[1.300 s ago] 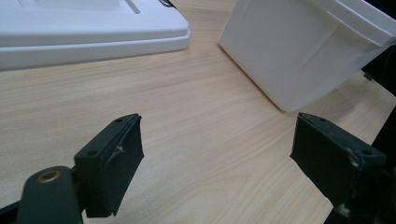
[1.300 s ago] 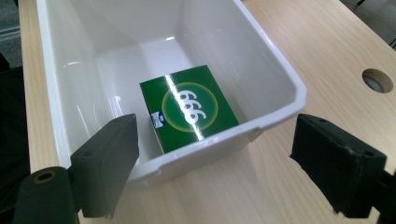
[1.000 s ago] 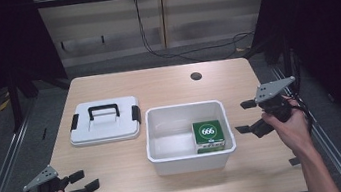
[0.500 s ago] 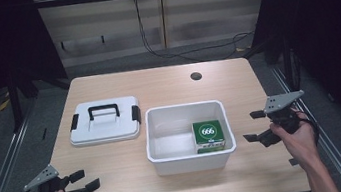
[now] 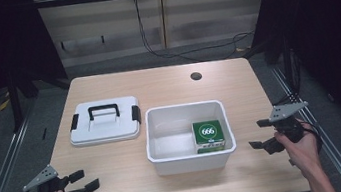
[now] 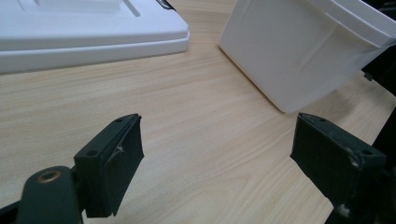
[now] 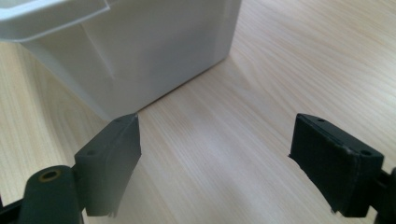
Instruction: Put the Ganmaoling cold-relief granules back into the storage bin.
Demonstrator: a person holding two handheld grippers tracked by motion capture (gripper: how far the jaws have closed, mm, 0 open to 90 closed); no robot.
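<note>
A white plastic bin (image 5: 166, 152) stands in the middle of the wooden table, with a green box marked 666 (image 5: 208, 134) lying in its right half. The bin's white lid (image 5: 105, 121), with a black handle and clips, lies flat to its left. My left gripper (image 5: 84, 181) rests open at the table's front left corner; its view faces the lid (image 6: 84, 28) and the bin's wall (image 6: 299, 51). My right gripper (image 5: 260, 134) is open, low over the table just right of the bin (image 7: 140, 51). Nothing sits between either pair of jaws.
A dark round hole (image 5: 196, 76) marks the table near its back right. Bare wood lies in front of the bin and between the grippers. Metal rails run along the floor on both sides, and a cable hangs behind the table.
My right gripper has come down and toward the front, from beside the bin's upper right to low at the table's right edge. The left gripper has stayed in place.
</note>
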